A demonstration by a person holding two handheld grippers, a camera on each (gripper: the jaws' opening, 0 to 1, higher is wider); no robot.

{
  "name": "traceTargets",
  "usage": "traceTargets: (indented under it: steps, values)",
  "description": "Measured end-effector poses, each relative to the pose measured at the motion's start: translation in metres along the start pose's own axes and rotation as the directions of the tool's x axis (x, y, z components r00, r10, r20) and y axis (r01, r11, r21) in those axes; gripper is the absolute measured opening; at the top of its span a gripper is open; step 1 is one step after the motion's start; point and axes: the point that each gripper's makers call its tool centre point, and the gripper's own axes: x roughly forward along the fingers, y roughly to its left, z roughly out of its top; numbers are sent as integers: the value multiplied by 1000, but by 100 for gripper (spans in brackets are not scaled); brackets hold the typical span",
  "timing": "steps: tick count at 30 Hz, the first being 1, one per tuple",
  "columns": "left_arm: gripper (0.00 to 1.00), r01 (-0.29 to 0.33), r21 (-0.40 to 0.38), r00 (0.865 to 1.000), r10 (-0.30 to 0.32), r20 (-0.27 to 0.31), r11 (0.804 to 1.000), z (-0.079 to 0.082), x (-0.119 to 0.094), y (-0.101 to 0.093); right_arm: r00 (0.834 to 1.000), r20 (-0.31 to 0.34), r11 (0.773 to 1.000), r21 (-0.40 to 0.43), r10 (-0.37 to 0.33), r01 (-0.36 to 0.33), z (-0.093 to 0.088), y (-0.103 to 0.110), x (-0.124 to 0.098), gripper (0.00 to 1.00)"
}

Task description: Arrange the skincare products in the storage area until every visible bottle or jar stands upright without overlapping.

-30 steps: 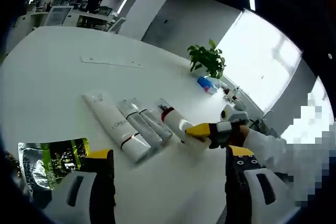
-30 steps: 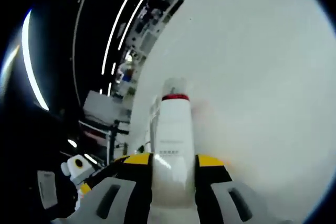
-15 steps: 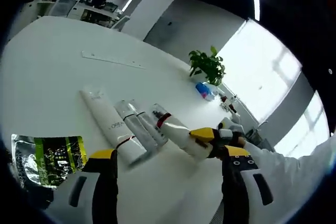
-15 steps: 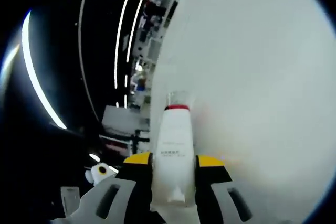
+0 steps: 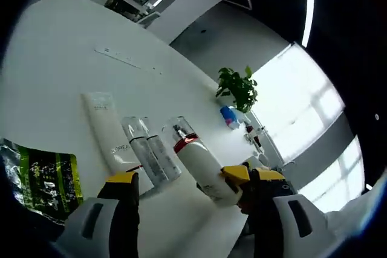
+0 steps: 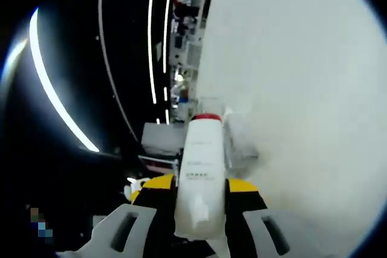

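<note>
1. On the white table [image 5: 54, 52], three tubes lie flat: a white tube [image 5: 107, 131] and two clear-capped tubes [image 5: 148, 152].
2. Right gripper [image 6: 199, 194] clamps the red-banded white bottle [image 6: 199, 173], tilted above the table.
3. Left gripper [image 5: 190, 194] jaws spread, empty.
4. Judgement: nothing stands upright yet; all four remain.

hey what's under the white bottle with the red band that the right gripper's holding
The white bottle is tilted in the right gripper, lifted above bare white table. Its base end is covered by the jaws.

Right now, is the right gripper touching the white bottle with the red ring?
Touching. In the right gripper view, the right gripper has both jaws pressed against the sides of the white bottle, with no gap.
</note>
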Motion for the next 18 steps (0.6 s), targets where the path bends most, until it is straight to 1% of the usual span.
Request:
traceTargets:
  steps: [2, 7, 11, 14, 18]
  values:
    - [69, 3, -19, 1000, -3, -3, 1000, 4, 3, 1, 1000, -13, 1000, -8, 8, -8, -5, 5, 2, 23]
    - [68, 4, -42, 1000, -4, -5, 999, 8, 8, 0, 998, -42, 999, -18, 40, -41, -16, 17, 9, 23]
    - [67, 6, -52, 1000, -7, -11, 999, 8, 10, -2, 996, -68, 998, -29, 51, -53, -25, 23, 14, 23]
    - [66, 7, -60, 1000, -7, -4, 998, 6, 12, -10, 994, -89, 997, -34, 61, -65, -33, 28, 17, 23]
    - [65, 9, -61, 1000, -10, -11, 998, 4, 13, -15, 991, -112, 996, -48, 70, -76, -41, 34, 21, 23]
